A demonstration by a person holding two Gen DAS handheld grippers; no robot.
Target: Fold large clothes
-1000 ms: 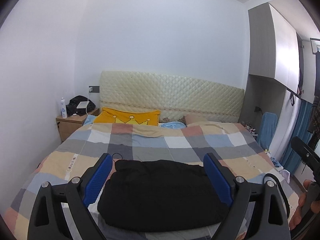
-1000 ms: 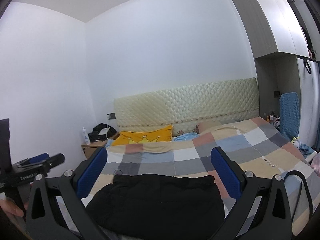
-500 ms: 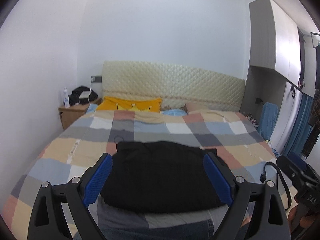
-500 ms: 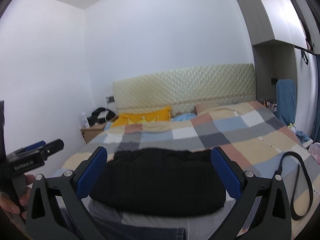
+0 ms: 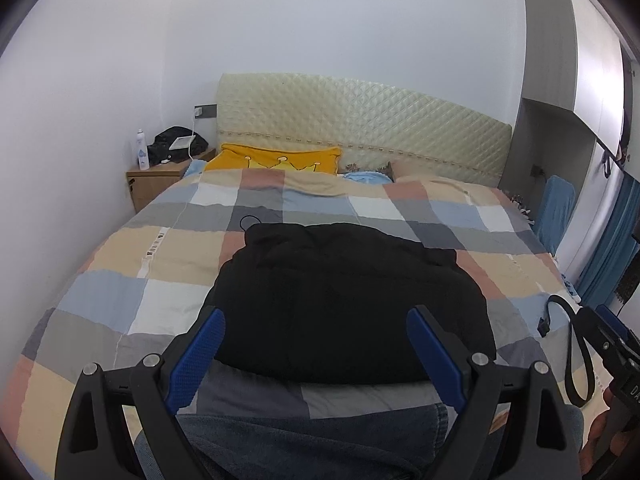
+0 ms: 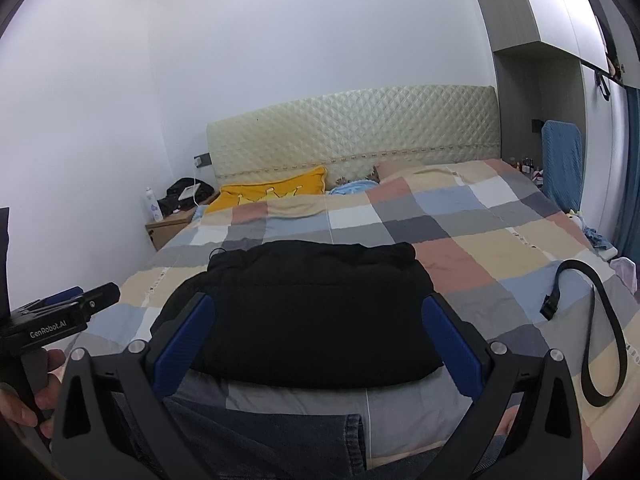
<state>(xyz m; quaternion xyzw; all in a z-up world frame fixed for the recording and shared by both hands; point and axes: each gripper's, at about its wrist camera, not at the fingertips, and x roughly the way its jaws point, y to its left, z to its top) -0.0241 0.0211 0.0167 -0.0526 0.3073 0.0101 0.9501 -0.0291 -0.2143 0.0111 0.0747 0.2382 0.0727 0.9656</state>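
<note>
Wooden nightstand [image 5: 156, 182] stands far left beside the plaid bedspread [image 5: 120, 264]. Left gripper [image 5: 316, 354] hangs with jaws spread wide, holding nothing, above the black folded garment [image 5: 344, 304] lying mid-bed. Right gripper [image 6: 318, 340] likewise gapes wide and unloaded. A black belt [image 6: 600, 320] lies right of the garment.

left gripper [image 5: 316, 354]: black plastic frame, triangular cut-outs, silver screws at the joints, fingers [image 5: 198, 354] w/ blue ribbed pads. right gripper [image 6: 318, 338]: same build, black arms, silver screws, blue-padded fingers [image 6: 450, 346]. seen from right cam, left unit's black body reads "GenRobot.AI" in white. bare skin on the left hand [image 6: 24, 404] round its black handle. blue denim at the bottom edge, both views.
</note>
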